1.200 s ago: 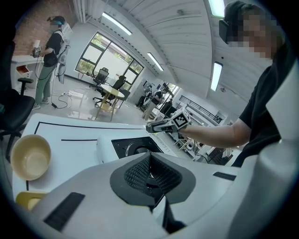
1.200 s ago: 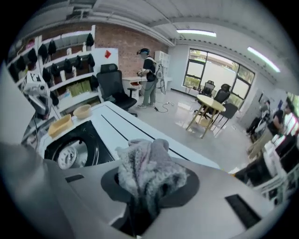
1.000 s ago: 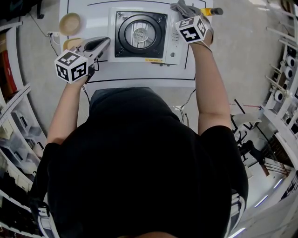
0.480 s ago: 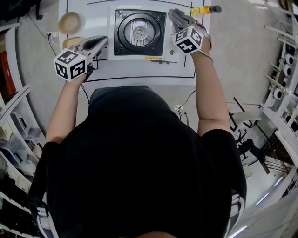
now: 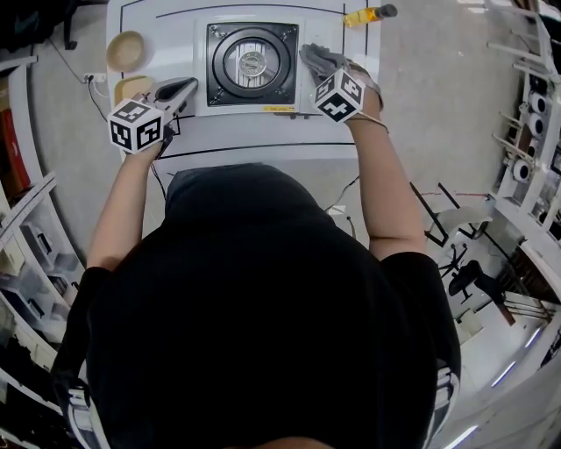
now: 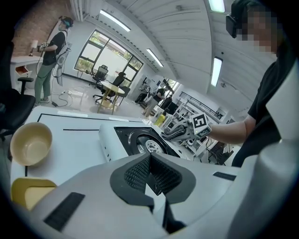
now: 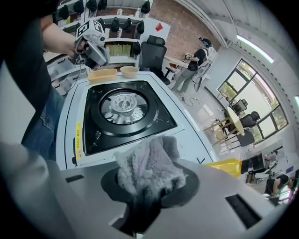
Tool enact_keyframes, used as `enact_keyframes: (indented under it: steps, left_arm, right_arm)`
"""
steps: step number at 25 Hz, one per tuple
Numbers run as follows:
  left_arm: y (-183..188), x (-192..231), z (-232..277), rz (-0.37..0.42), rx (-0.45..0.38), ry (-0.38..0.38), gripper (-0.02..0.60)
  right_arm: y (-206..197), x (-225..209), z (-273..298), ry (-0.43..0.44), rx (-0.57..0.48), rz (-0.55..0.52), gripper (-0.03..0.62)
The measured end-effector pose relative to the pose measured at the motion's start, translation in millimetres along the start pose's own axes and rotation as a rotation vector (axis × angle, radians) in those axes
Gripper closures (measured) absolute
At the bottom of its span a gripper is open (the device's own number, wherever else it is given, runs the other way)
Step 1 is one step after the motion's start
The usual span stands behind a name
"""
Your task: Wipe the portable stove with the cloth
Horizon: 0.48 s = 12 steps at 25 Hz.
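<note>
The grey fleecy cloth (image 7: 148, 169) is held bunched between the jaws of the right gripper (image 7: 145, 189), which are closed on it. It is carried over the right-hand white margin of the square portable stove with a white casing, black top panel and round burner (image 5: 252, 63), just beside the edge of the black panel. Whether the cloth is pressed onto the casing or hovers just above it cannot be told from any view. The left gripper (image 5: 186, 86) is kept off the stove to its left, above the white table (image 5: 263, 140), with its jaws brought together on nothing. The task is judged to be under way but far from finished: the cloth is at one edge only, and the black panel and burner appear to be left to wipe, though no dirt or streak is visible by which wiped areas could be told from unwiped ones. From the head view the overall layout is given, with a round tan bowl (image 5: 126, 48) and a flat yellow dish (image 5: 131, 86) left of the stove and a yellow bottle (image 5: 364, 15) lying beyond its right corner. The grip on the cloth is shown clearly only in the right gripper view, while the meeting pads of the left gripper (image 6: 152, 175) are shown only in the left gripper view.
</note>
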<state>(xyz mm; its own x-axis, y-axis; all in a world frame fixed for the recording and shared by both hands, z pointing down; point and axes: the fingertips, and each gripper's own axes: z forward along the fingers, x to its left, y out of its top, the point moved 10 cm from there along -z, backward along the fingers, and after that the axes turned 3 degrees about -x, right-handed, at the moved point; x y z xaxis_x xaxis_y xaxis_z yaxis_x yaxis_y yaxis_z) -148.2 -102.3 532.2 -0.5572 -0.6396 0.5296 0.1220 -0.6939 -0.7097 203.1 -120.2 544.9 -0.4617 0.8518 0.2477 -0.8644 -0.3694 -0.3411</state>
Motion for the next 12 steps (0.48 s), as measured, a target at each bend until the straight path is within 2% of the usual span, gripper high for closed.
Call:
enact_keyframes:
  steps: [12]
  left_arm:
    - [-26.7, -11.7, -1.8, -0.019, 0.042, 0.025, 0.56]
  right_arm:
    - [-23.7, 62.7, -34.3, 0.107, 0.03, 0.022, 0.48]
